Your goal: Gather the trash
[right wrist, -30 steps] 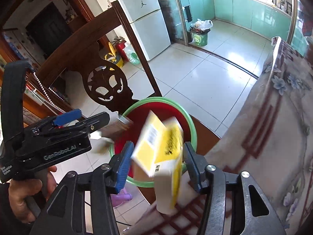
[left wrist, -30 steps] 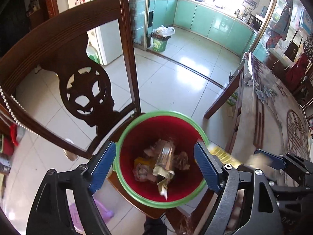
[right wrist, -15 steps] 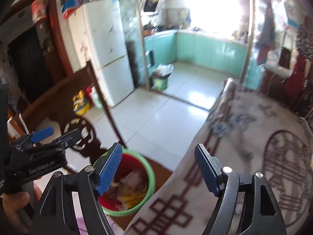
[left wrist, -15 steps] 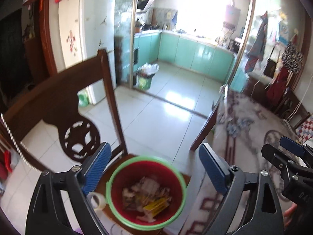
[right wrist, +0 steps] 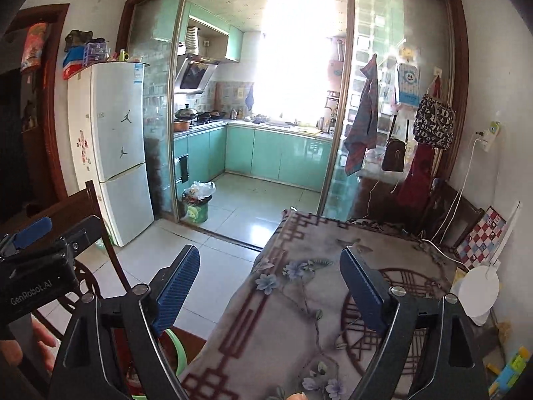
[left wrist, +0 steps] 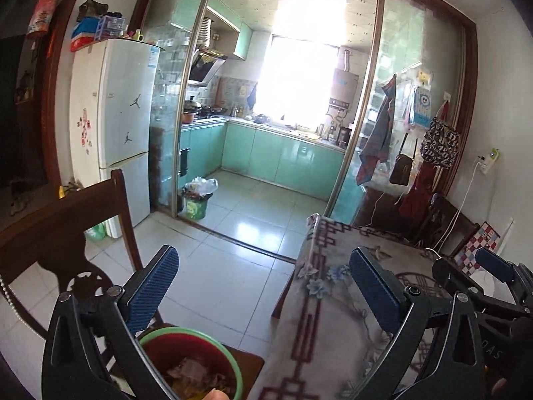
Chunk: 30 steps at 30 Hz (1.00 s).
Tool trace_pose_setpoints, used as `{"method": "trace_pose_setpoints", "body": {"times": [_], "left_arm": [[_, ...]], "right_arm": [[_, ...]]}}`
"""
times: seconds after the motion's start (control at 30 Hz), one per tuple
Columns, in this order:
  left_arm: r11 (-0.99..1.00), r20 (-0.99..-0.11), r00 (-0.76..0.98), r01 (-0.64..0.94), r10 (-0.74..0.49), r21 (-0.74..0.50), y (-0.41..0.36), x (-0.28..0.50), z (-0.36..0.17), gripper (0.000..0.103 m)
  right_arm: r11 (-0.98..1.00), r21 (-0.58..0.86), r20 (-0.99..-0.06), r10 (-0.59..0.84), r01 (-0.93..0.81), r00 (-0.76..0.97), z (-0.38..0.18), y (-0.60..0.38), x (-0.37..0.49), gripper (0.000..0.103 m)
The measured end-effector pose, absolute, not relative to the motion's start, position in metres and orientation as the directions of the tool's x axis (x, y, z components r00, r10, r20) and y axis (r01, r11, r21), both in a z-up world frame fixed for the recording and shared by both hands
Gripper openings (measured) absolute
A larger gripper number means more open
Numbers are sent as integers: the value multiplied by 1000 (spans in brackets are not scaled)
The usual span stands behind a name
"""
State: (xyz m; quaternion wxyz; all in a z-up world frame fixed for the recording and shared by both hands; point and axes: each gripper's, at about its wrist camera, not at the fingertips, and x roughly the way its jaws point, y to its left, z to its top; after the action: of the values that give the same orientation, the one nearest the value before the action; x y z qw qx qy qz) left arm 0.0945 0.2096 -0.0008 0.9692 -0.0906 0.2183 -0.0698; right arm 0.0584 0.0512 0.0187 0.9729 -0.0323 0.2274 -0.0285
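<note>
Red inside and green at the rim, the trash bin point(left wrist: 196, 366) sits at the bottom edge of the left wrist view, low and left of centre, on the seat of a dark wooden chair point(left wrist: 56, 230) whose carved back fills the lower left of the frame. Crumpled scraps point(left wrist: 196, 375) lie inside it. The left gripper point(left wrist: 263, 291) is spread wide with nothing between its blue pads; its left finger overlaps the bin's left rim in the picture, while the right finger stands over the patterned tablecloth point(left wrist: 333, 316) at lower right. Part of the right gripper's body shows at the far right edge.

In the right wrist view, the left gripper's black body point(right wrist: 40, 266) occupies the left edge, held by a hand point(right wrist: 30, 343). Only a sliver of the bin's green rim point(right wrist: 178, 350) shows at the bottom, just under the left finger of the right gripper point(right wrist: 269, 286) and beside the cloth's edge. That gripper is likewise wide open and empty, its right finger above the tablecloth point(right wrist: 299, 300). A white round object point(right wrist: 479, 290) rests at the table's right side.
</note>
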Motion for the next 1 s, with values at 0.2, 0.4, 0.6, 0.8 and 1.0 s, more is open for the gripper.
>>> {"method": "trace_pose_setpoints", "body": {"times": [0.2,0.4,0.6,0.8,1.0], "left_arm": [[978,-384,906,121,-178,-169,201,89,8,103],[995,-350,932,65,-87,-75,186,79,17,103],[997,-351,935,34,-54,-62,159,63,19,103],[997,-362,932,-40,13,-67,129,47,16,103],[995,-340,936,-96,87,-9,95,26,13,103]], "right_arm": [[999,-2,-460,-37,41,887,18,41,44,86],[998,31,-463,-37,58,886,15,19,27,86],[999,40,-456,-10,32,890,18,-13,13,86],[999,45,-460,0,23,888,17,-57,-8,86],[998,54,-466,4,24,885,14,-105,-26,86]]}}
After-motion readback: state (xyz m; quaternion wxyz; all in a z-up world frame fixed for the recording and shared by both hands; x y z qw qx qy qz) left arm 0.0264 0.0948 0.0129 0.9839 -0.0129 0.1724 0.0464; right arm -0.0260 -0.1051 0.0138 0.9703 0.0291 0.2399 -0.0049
